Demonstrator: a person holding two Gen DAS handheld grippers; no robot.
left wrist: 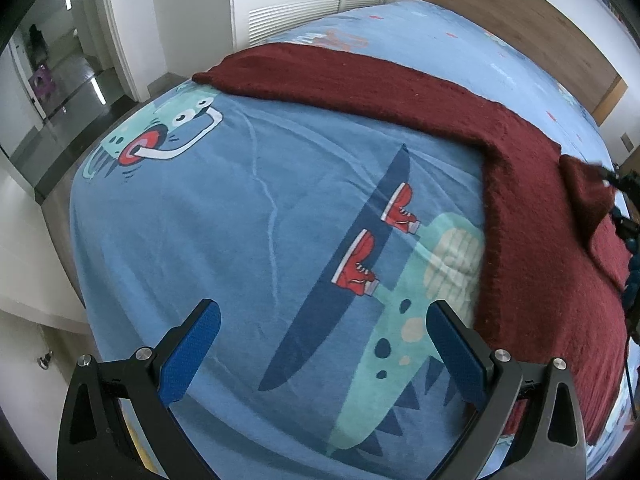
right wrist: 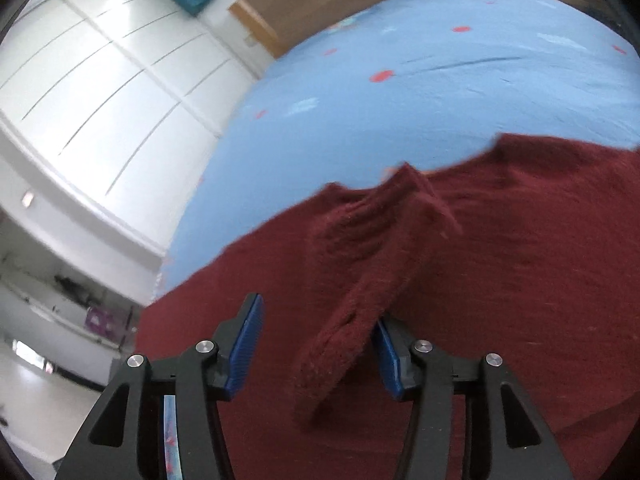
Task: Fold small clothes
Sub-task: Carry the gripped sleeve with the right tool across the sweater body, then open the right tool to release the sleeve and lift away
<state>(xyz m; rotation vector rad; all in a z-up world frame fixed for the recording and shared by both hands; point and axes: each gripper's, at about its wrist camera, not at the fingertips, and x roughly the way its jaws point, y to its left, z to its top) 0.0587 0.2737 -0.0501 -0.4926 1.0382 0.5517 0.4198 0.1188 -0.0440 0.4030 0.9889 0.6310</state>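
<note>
A dark red knitted garment (left wrist: pixel 532 184) is spread over a bed (left wrist: pixel 240 208) covered by a blue cartoon-print sheet, stretching from the far left edge toward the near right corner. The left claw (left wrist: pixel 323 344) is held wide open above the bare sheet, just beside the garment's edge, with nothing gripped. The right claw (right wrist: pixel 318 344) is seen partly open over the garment; a raised fold of it (right wrist: pixel 360 280) lies between the pads, touching the right one. White wardrobe doors (right wrist: pixel 100 92) and a wooden headboard (left wrist: pixel 532 20) are seen beyond the bed.
</note>
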